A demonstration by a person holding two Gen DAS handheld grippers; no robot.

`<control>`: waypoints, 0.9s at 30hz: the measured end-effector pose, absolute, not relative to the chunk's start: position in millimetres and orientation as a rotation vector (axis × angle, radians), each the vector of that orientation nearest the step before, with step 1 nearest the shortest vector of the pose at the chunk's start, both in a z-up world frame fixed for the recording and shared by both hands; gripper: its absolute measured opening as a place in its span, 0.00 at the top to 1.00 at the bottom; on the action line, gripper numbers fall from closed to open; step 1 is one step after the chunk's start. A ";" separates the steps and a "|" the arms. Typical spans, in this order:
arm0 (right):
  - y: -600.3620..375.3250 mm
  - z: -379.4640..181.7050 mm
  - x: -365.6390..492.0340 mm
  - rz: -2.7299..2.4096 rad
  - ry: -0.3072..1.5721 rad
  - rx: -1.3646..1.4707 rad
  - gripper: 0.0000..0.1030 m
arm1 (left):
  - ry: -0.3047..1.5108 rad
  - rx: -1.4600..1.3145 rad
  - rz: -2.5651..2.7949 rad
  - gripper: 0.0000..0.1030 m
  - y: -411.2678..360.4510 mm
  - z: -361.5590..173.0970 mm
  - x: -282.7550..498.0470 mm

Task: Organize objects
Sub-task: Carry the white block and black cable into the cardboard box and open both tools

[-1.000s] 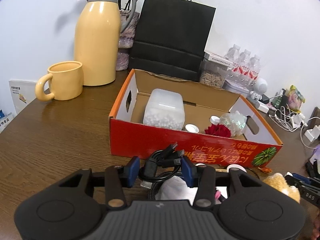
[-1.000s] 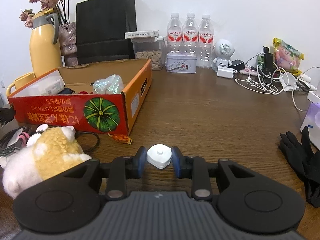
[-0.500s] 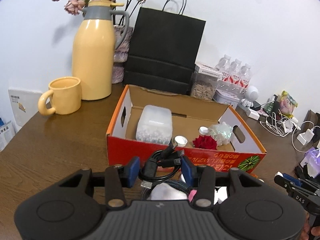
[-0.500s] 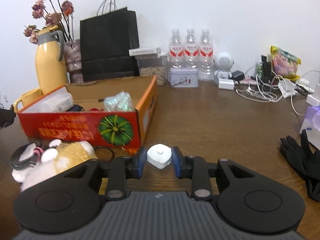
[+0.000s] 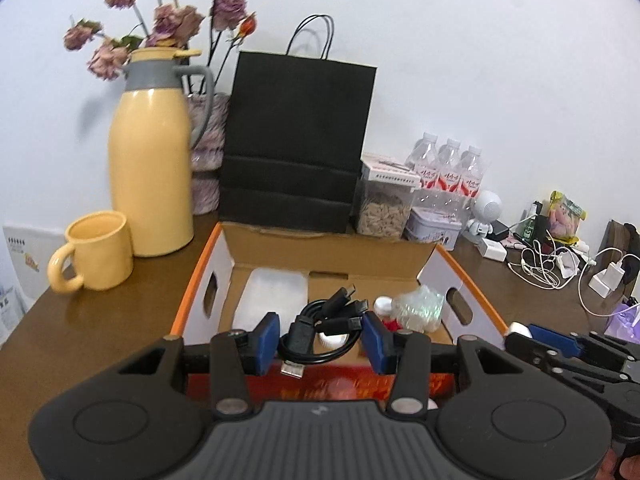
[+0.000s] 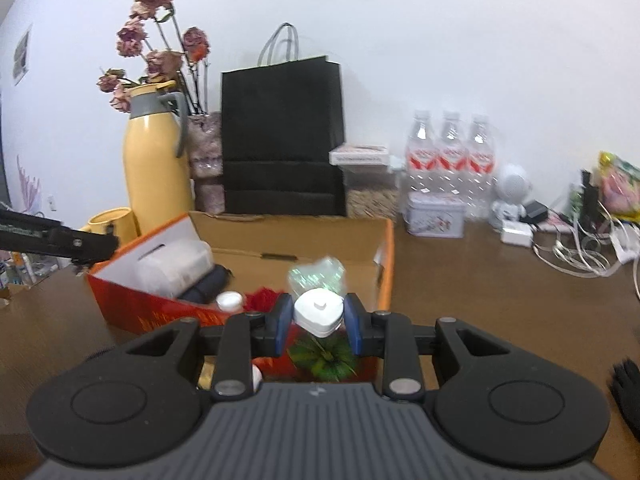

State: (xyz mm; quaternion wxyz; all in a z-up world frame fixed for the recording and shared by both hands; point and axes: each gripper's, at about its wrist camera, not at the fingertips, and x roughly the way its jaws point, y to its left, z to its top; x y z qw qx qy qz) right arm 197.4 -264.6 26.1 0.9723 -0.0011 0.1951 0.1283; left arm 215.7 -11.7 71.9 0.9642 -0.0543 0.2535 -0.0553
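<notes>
Black cable, coiled into a bundle (image 5: 320,332), is clamped between the blue pads of the left gripper (image 5: 320,338), its jaws partly closed on the coil with a USB plug hanging beneath. A small white plastic piece (image 6: 319,314) is pinched in the narrowly set jaws of the right gripper (image 6: 319,322). Both loads are held above the near wall of the cardboard box (image 5: 424,258), presumably so that each can be let go inside it rather than on the surface.

Inside the box, a frosted plastic container (image 5: 276,296) is seen at ten o'clock from the cable, and a crinkled clear wrapper (image 5: 420,308) at two o'clock, with something red beside it. A green pumpkin picture (image 6: 324,356) and red print too blurred to be read are borne on the box's outer wall.

Beyond the box, at twelve o'clock, a black paper bag (image 5: 298,144) is stood against the wall; a yellow jug (image 5: 150,176) and yellow mug (image 5: 96,256) are placed at ten o'clock, water bottles (image 5: 448,172) with red labels, unreadable, at two o'clock.
</notes>
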 end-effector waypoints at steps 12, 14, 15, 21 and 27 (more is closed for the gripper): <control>-230.9 29.4 247.9 0.270 0.410 -0.013 0.72 | 0.475 -0.035 -0.115 0.58 -41.7 65.8 267.8; -230.9 28.2 256.5 0.258 0.416 -0.003 0.72 | 0.459 -0.019 -0.112 0.58 -45.8 63.8 275.1; -231.2 26.9 259.8 0.252 0.418 0.001 0.72 | 0.451 -0.013 -0.109 0.58 -47.4 62.4 278.2; -232.0 17.3 273.0 0.240 0.449 0.012 0.72 | 0.442 0.016 -0.121 0.58 -54.0 53.6 298.2; -230.0 8.8 279.9 0.236 0.489 0.003 0.72 | 0.469 0.053 -0.132 0.58 -58.0 43.8 307.3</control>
